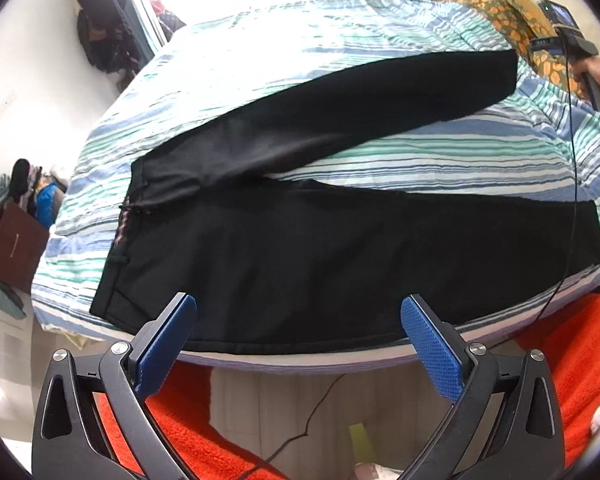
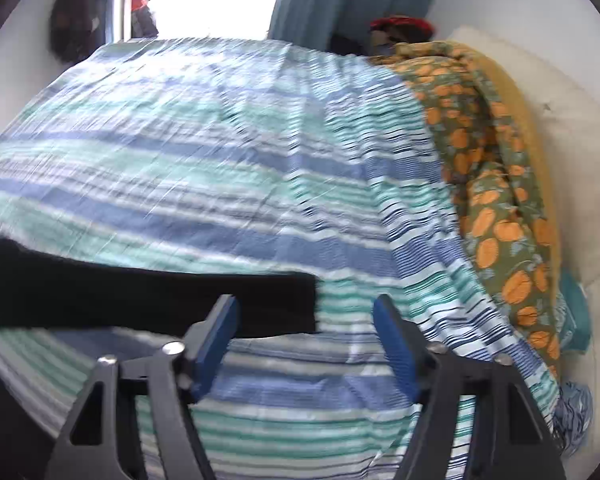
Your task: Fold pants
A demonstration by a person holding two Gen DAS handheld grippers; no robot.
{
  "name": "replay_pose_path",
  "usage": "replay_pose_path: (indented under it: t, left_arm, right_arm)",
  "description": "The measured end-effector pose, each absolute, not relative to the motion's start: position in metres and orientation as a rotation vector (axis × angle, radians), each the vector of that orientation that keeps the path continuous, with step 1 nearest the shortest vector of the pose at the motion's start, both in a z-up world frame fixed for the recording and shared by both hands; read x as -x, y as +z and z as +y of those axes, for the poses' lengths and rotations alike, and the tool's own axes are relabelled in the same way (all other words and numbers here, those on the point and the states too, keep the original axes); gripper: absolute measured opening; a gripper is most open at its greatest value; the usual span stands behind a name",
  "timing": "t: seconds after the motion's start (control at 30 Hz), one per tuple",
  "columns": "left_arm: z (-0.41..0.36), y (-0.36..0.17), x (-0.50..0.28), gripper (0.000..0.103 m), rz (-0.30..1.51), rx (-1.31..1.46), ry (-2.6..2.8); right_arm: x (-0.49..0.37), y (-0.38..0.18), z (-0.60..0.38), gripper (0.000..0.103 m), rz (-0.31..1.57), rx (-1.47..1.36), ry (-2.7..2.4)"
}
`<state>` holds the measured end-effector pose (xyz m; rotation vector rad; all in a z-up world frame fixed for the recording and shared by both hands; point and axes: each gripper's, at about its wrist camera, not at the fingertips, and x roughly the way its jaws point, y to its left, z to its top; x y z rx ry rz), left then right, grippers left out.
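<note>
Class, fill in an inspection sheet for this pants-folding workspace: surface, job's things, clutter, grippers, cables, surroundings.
Surface: bed with striped sheet.
Job's things: black pants spread flat, legs apart, unfolded.
Clutter: floral blanket bunched along the bed's right side.
Grippers: left gripper open, over the pants' near edge; right gripper open, by a leg's hem.
Cables: black cable crossing the pants.
Surroundings: curtain, bright window, hanging clothes.

Pants (image 1: 340,248) flat on bed (image 1: 260,60) — legs splayed rightward; blanket (image 1: 496,8) bunched behind.

black pants (image 1: 340,248) lie spread on striped bed (image 1: 420,152); left tool (image 1: 298,308) gapes above them
</note>
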<state>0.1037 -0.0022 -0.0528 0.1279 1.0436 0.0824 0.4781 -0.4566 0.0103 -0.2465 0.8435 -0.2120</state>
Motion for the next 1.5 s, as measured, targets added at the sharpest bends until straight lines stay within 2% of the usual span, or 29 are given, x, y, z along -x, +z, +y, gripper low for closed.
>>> replay_pose_path:
  t: [0.1, 0.23, 0.33, 0.47, 0.53, 0.6, 0.63, 0.67, 0.73, 0.8, 0.87, 0.9, 1.03, 1.2, 1.37, 1.5]
  left_arm:
    - [0.006, -0.071, -0.108, 0.102, 1.087, -0.089, 0.092]
    - [0.015, -0.096, -0.127, 0.102, 1.169, -0.036, 0.078]
    - [0.029, -0.096, -0.154, 0.102, 1.107, -0.058, 0.098]
    - [0.07, -0.091, -0.225, 0.102, 0.944, -0.04, 0.199]
    - [0.091, -0.105, -0.264, 0.102, 0.872, -0.036, 0.255]
    - [0.114, -0.143, -0.304, 0.102, 0.905, -0.082, 0.355]
    - [0.127, -0.167, -0.319, 0.1, 0.966, -0.101, 0.415]
    - [0.14, -0.188, -0.328, 0.089, 1.038, -0.1, 0.454]
    - [0.158, -0.201, -0.326, 0.077, 1.09, -0.002, 0.398]
    - [0.158, -0.182, -0.307, 0.081, 1.036, 0.032, 0.362]
    - [0.146, -0.161, -0.286, 0.098, 0.994, 0.018, 0.297]
    - [0.137, -0.151, -0.273, 0.1, 0.969, 0.006, 0.262]
    - [0.097, -0.142, -0.228, 0.101, 0.973, -0.009, 0.137]
    - [0.061, -0.181, -0.202, 0.101, 1.066, 0.027, 0.091]
    - [0.025, -0.215, -0.193, 0.103, 1.1, -0.084, 0.093]
    - [0.032, -0.219, -0.183, 0.103, 1.038, -0.035, 0.078]
  right_arm:
    - [-0.459, -0.007, -0.474, 0.074, 0.806, 0.139, -0.201]
    - [-0.421, -0.071, -0.475, 0.074, 0.878, 0.067, -0.124]
    - [-0.386, -0.105, -0.466, 0.073, 0.909, -0.024, -0.062]
    - [-0.327, -0.118, -0.426, 0.073, 0.868, -0.207, 0.075]
    - [-0.297, -0.122, -0.395, 0.073, 0.85, -0.244, 0.151]
    - [-0.267, -0.126, -0.364, 0.073, 0.845, -0.269, 0.216]
    - [-0.253, -0.13, -0.351, 0.074, 0.851, -0.286, 0.252]
    - [-0.241, -0.136, -0.34, 0.075, 0.87, -0.308, 0.282]
    - [-0.227, -0.157, -0.329, 0.079, 0.957, -0.337, 0.303]
    - [-0.221, -0.181, -0.336, 0.079, 1.07, -0.315, 0.224]
    - [-0.216, -0.19, -0.358, 0.079, 1.085, -0.304, 0.135]
    - [-0.213, -0.188, -0.369, 0.079, 1.063, -0.301, 0.111]
    - [-0.208, -0.187, -0.43, 0.079, 1.056, -0.35, -0.054]
    - [-0.181, -0.175, -0.486, 0.079, 0.968, -0.357, -0.318]
    - [-0.154, -0.145, -0.437, 0.083, 0.809, -0.294, -0.239]
    - [-0.163, -0.158, -0.378, 0.088, 0.873, -0.165, -0.078]
